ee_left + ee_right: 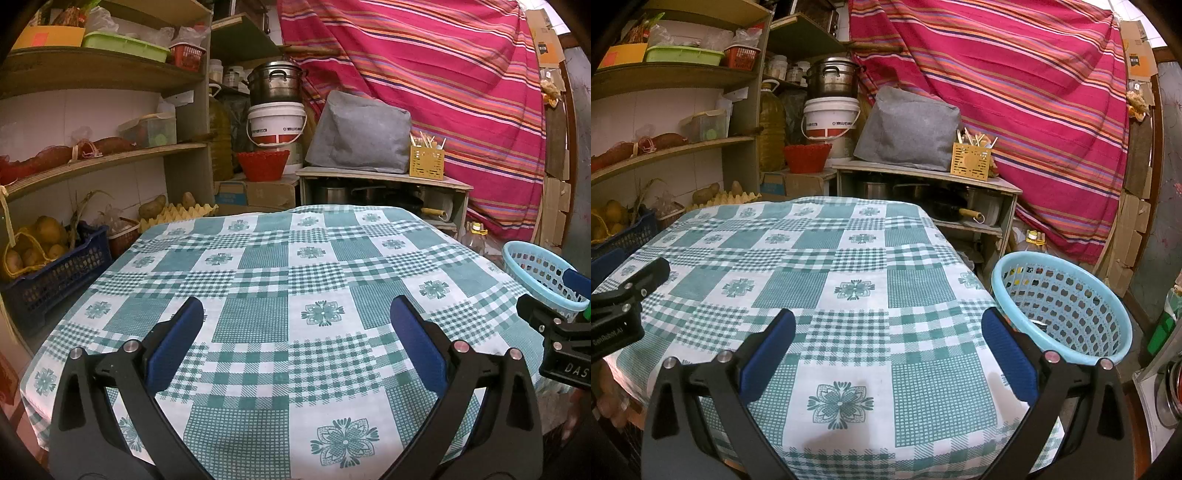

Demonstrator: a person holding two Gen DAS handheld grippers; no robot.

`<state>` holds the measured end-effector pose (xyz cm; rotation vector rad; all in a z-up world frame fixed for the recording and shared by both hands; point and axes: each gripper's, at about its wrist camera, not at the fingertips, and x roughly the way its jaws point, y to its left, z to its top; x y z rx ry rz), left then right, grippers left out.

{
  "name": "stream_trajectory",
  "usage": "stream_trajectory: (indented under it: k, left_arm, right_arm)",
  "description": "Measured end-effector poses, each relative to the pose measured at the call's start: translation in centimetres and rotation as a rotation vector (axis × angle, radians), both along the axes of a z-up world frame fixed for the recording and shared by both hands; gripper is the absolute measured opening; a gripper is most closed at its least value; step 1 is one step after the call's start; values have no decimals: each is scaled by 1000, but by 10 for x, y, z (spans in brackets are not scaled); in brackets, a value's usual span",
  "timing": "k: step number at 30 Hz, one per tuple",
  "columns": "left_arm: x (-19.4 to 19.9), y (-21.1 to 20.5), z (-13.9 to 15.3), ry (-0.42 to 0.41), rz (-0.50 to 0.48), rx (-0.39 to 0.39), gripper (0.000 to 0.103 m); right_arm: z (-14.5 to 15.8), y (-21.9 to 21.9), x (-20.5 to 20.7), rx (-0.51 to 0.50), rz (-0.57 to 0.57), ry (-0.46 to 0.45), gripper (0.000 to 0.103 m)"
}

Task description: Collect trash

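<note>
Hovering side by side over the near edge of the table, both grippers point forward across the green-and-white checked tablecloth (258, 258). Left gripper (297, 314): black arms spread wide, blue-padded fingers (184, 332) far apart, released, nothing between them. Right gripper (888, 325): same pose, blue pads (1004, 347) splayed, released and holding nothing. Each gripper shows at the edge of the other's view, level with it and apart from it. Round light-blue perforated plastic basket (1108, 350) stands off the table's right side, just beside the cloth's hanging edge, tilted toward the camera; a small item lies inside, too small to tell. No trash shows on the cloth. Behind: wooden shelves (110, 155), a white plastic bucket (277, 123) and a pink striped hanging cloth (443, 92).
</note>
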<state>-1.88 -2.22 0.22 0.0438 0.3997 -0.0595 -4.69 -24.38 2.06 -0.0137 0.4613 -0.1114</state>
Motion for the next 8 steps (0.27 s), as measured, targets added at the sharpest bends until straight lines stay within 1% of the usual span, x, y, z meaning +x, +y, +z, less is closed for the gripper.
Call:
stream_trajectory:
  k: [8]
  left_arm:
    - [1,1,0,13,-4,-12,98]
  right_arm:
    - [0,-2,0,-1,-1,2,98]
